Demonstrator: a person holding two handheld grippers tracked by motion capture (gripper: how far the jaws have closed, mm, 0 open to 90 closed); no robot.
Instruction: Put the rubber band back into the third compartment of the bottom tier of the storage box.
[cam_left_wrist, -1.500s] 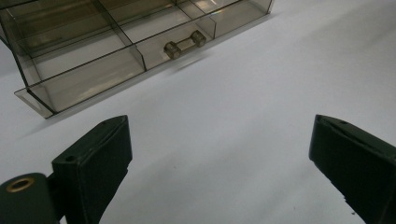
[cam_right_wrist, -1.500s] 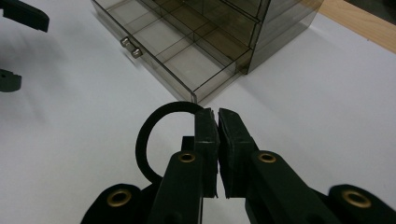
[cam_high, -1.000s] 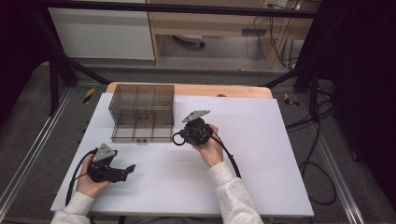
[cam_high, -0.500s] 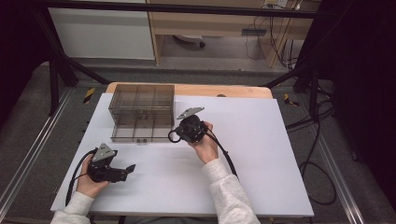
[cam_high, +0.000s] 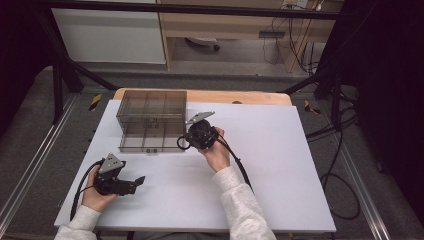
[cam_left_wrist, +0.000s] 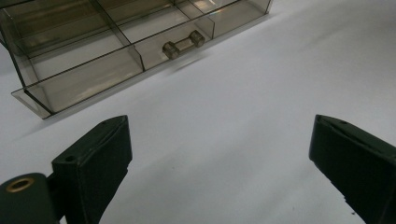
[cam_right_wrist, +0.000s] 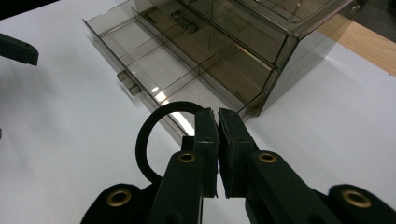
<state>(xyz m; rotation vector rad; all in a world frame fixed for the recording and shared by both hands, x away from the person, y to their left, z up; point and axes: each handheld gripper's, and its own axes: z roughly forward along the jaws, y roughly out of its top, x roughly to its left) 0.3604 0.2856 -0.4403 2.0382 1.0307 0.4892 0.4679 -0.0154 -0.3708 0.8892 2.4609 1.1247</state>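
The drawer organizer (cam_high: 152, 120) is smoky brown, see-through plastic. A black ring (cam_right_wrist: 152, 140) is pinched in the right tongs (cam_right_wrist: 217, 122), which are black with brass-coloured rivets. The left tongs (cam_high: 137, 181) are black too. The counter (cam_high: 280, 165) is plain white, its far edge pale wood. The sleeve (cam_high: 240, 205) is light grey.

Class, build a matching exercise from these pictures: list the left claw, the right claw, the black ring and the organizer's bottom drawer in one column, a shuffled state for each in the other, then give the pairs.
1. left claw
2. right claw
3. black ring
4. bottom drawer of the smoky clear organizer

A. pulled out
B. pinched between two pads
C. jaws wide apart, nothing between
D. jaws closed

Pairs: 1-C, 2-D, 3-B, 4-A
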